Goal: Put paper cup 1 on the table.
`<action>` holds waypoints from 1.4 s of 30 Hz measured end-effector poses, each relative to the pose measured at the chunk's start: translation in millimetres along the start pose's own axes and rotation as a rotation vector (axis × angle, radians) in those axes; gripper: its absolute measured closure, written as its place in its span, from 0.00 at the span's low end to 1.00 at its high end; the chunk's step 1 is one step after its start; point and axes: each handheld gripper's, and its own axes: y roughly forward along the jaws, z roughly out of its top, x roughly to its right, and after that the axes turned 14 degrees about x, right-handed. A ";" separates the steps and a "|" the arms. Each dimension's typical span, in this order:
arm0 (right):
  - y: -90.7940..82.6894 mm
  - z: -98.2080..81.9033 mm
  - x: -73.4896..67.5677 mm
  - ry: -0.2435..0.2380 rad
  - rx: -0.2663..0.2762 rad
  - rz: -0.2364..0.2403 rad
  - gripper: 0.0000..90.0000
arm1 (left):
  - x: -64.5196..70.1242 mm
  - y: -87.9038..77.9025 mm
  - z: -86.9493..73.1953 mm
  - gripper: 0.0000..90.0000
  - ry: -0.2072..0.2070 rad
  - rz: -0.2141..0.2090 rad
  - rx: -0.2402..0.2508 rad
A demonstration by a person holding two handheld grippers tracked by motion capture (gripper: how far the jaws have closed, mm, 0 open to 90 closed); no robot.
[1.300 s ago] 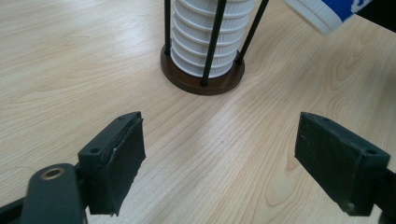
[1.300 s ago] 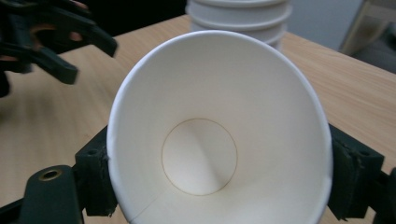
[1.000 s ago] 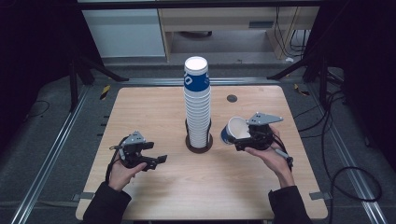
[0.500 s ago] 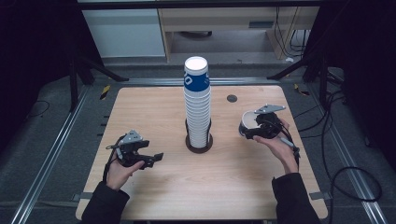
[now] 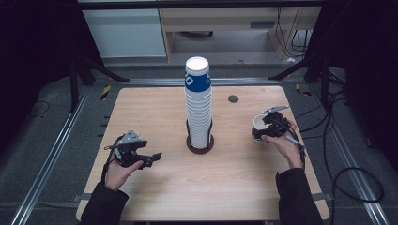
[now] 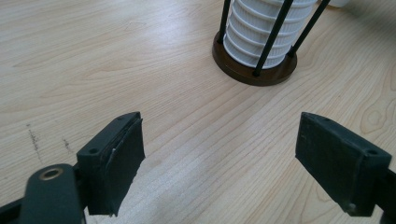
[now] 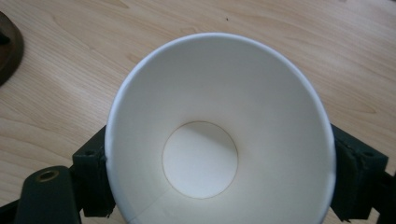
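white paper cup (image 7: 219, 135), empty, mouth to the camera, at 3 o'clock of the tall white cup stack (image 5: 197, 105) | right gripper (image 5: 265, 127) tilted sideways, jaws against the cup's sides, just been easing wider | left gripper (image 5: 152, 157) at 8 o'clock, jaws wide, empty | bare wooden table (image 5: 234, 178) around, right edge near

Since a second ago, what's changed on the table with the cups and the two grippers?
The right gripper has carried the single paper cup away from the cup stack, toward the table's right edge. Its jaws have just been opening, with the cup between them, sitting upright in the right gripper view. The left gripper stays put, jaws open and empty, and the stack stands in its holder as before.
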 end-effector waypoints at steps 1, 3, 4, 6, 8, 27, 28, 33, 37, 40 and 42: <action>1.3 -1.1 1.0 -0.003 -0.006 -0.003 0.17 | 0.1 0.3 -0.1 0.17 0.001 -0.001 -0.001; 2.9 -2.4 1.9 0.000 -0.017 -0.005 0.17 | 0.2 0.4 -0.1 0.17 0.001 -0.002 -0.001; 3.5 -2.8 2.3 -0.001 -0.020 -0.005 0.17 | 0.2 0.3 -0.1 0.16 0.000 -0.002 -0.001; 4.0 -3.1 2.7 -0.003 -0.020 -0.006 0.17 | 0.0 0.1 -0.1 0.16 0.000 -0.001 -0.001; 5.1 -3.7 2.8 0.005 -0.032 -0.003 0.16 | -0.4 -0.1 -0.2 0.16 -0.001 -0.001 -0.001; -10.3 4.8 3.5 0.030 0.090 -0.017 0.07 | -1.4 -0.7 -0.1 0.16 0.000 -0.004 0.000; -12.1 5.6 3.2 0.031 0.099 -0.015 0.07 | -1.6 -0.6 -0.3 0.16 0.000 -0.004 0.000; -20.5 8.7 2.5 0.029 0.143 -0.029 0.07 | -2.2 -0.6 -0.8 0.16 -0.001 -0.004 -0.001; -33.6 13.1 2.7 0.039 0.207 -0.031 0.07 | -2.9 -0.7 -2.0 0.15 -0.008 -0.003 -0.002; -49.6 18.4 0.9 0.056 0.287 -0.012 0.07 | -3.4 -0.1 -2.7 0.15 -0.005 0.002 -0.005; -57.7 21.5 -0.8 0.068 0.322 0.008 0.07 | -3.0 -0.1 -2.4 0.16 -0.004 0.004 -0.003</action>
